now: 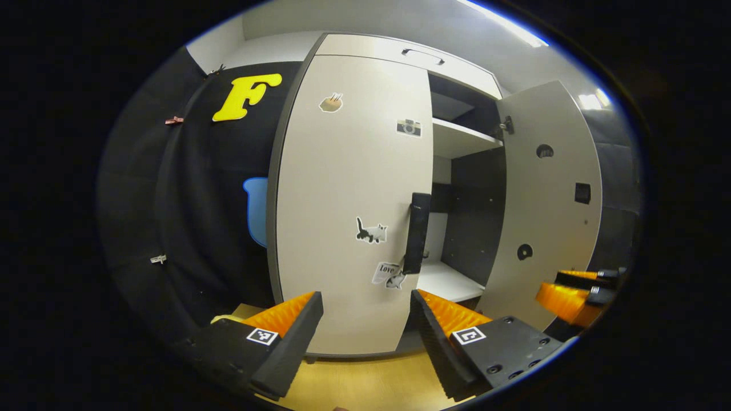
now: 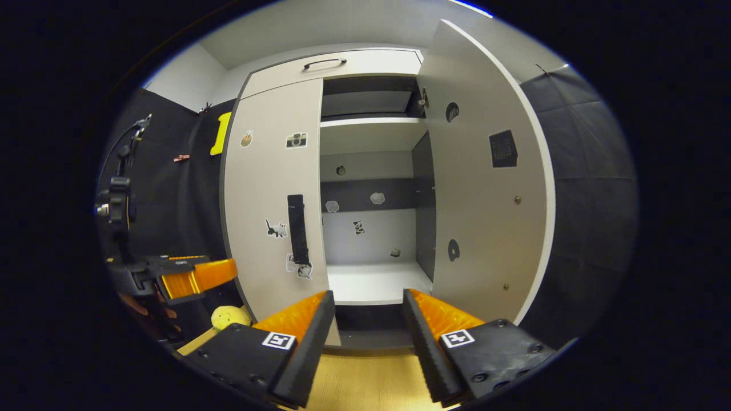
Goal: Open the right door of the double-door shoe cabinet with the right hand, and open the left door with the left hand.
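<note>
The shoe cabinet's right door [image 1: 545, 200] [image 2: 485, 188] is swung wide open, baring white shelves [image 2: 374, 134] inside. Its left door [image 1: 354, 194] [image 2: 274, 194] is closed, with a dark vertical handle [image 1: 417, 231] [image 2: 297, 228] near its inner edge and small stickers on it. In the left gripper view my left gripper [image 1: 365, 311] is open a short way in front of the left door, its right finger just below the handle. My right gripper [image 2: 365, 311] is open, facing the open compartment; it also appears at the right edge as the right gripper [image 1: 577, 291].
A drawer with a dark handle [image 2: 324, 61] tops the cabinet. Black cloth wall [image 1: 188, 188] hangs left of the cabinet and also to its right [image 2: 588, 188]. A yellow soft thing [image 2: 227, 315] lies on the wooden floor [image 2: 365, 382] by the cabinet's left foot.
</note>
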Tool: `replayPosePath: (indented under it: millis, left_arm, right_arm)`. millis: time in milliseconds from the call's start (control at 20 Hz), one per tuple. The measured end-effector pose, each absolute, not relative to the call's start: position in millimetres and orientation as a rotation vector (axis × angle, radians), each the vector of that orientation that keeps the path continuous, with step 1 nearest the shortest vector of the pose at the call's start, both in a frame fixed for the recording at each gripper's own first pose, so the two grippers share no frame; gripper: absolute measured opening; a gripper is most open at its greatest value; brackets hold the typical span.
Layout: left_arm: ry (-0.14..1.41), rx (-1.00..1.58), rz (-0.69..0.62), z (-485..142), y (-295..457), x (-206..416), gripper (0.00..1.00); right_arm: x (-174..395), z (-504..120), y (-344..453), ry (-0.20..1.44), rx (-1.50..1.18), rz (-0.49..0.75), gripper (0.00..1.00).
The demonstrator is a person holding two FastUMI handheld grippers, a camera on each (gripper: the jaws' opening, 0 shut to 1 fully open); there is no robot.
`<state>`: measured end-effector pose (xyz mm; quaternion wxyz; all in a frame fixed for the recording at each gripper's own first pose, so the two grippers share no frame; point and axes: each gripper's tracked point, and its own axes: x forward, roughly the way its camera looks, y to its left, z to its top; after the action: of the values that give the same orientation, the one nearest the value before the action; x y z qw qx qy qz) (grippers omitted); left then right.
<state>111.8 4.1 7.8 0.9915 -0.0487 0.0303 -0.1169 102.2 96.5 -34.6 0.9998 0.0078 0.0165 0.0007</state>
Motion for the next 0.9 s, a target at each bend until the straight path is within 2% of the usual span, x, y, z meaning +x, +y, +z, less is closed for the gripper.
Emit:
replayPosePath:
  millis: [100,150,600,800,900]
  left_arm:
    - [0.057,-0.126,-0.229,17,-7,129,0.95]
    - [0.053,-0.128,-0.22,21,-12,140,0.95]
    - [0.057,-0.076,-0.203,38,-72,212,0.94]
    - [0.05,-0.026,-0.159,46,-83,233,0.86]
    - [0.053,-0.016,-0.137,48,-84,239,0.77]
  right_arm:
    - [108,-47,94,0.063,-0.001,0.024,0.97]
    - [112,-51,93,0.067,-0.006,0.034,0.99]
    - [104,-75,71,0.08,-0.001,0.111,0.99]
    - [101,-80,71,0.084,0.009,0.157,0.99]
    - [100,-81,71,0.088,0.018,0.177,0.99]
